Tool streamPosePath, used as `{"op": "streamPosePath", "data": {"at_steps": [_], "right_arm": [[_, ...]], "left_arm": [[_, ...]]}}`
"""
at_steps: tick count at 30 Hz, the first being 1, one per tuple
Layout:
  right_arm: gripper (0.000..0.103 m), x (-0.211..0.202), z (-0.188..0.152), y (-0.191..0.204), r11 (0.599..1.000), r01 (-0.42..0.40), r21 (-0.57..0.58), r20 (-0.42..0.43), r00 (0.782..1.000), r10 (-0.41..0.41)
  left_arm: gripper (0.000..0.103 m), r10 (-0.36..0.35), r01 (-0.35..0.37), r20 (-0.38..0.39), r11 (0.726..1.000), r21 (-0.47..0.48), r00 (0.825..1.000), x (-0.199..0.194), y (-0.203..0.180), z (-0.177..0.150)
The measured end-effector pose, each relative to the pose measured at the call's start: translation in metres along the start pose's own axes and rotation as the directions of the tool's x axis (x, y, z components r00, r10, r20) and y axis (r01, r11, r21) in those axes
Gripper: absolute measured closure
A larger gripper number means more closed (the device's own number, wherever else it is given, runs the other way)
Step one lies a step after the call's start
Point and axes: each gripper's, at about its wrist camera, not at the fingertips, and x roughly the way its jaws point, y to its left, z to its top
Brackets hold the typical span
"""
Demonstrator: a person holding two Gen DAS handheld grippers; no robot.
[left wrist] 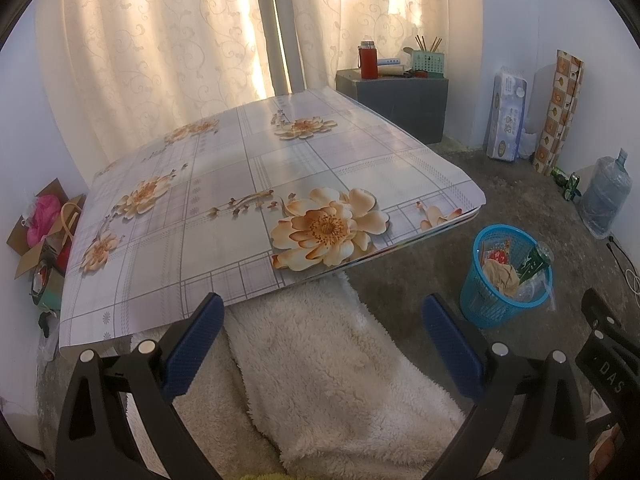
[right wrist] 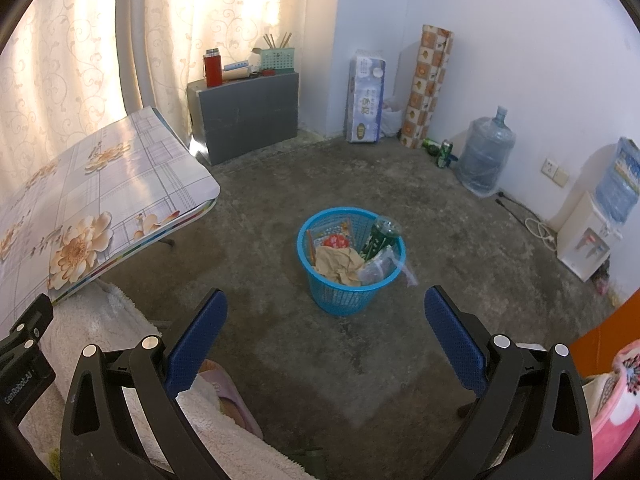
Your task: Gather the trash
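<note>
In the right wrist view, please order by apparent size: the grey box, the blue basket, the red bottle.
1. grey box
2. blue basket, slightly smaller in apparent size, but nearer the camera, so true order unsure
3. red bottle

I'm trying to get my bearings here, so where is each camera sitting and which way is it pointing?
Left wrist: on the left gripper, open, facing the floral table and curtains; the person's fleece-clad lap shows below.
Right wrist: on the right gripper, open, facing the concrete floor and the blue basket of trash.
Shared: basket, table, grey box, water jug.
</note>
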Motion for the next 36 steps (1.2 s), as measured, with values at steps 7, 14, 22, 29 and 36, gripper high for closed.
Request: {"op": "streamPosePath", "data": {"at_steps": [7,14,22,29,36], "right_arm": [[0.008,-0.0002,-0.0004,0.0003,1.0,0.001,0.002,-0.001,1.0,-0.001],[0.008,-0.0009,-0.0006,0.0004,1.0,0.001,0.002,0.0,1.0,-0.001],[0.008,-0.0001,-0.0002,-0.0005,1.0,0.0,0.001,0.0,1.0,0.0],[0.008,-0.001,-0.0005,0.0007,1.0,0.001,0.005,-0.002,1.0,-0.001],[0.008,-0.0009,-0.0001,0.0006,1.0,0.0,0.004,-0.002,1.0,0.0]], "left_arm": [[0.006,0.0,0.0,0.0,1.0,0.0,1.0,-0.0001,0.0003,0.0002],[0.006,-0.001,0.001,-0.002,1.0,0.0,1.0,-0.0001,0.0005,0.0003],[0.006,-0.002,0.002,-0.001,1.0,0.0,1.0,-0.0003,0.0004,0.0004],[0.006,-0.002,0.002,-0.002,1.0,0.0,1.0,0.0007,0.0011,0.0013],[0.006,-0.002,0.002,-0.003,1.0,-0.001,1.0,0.0,0.0009,0.001]]}}
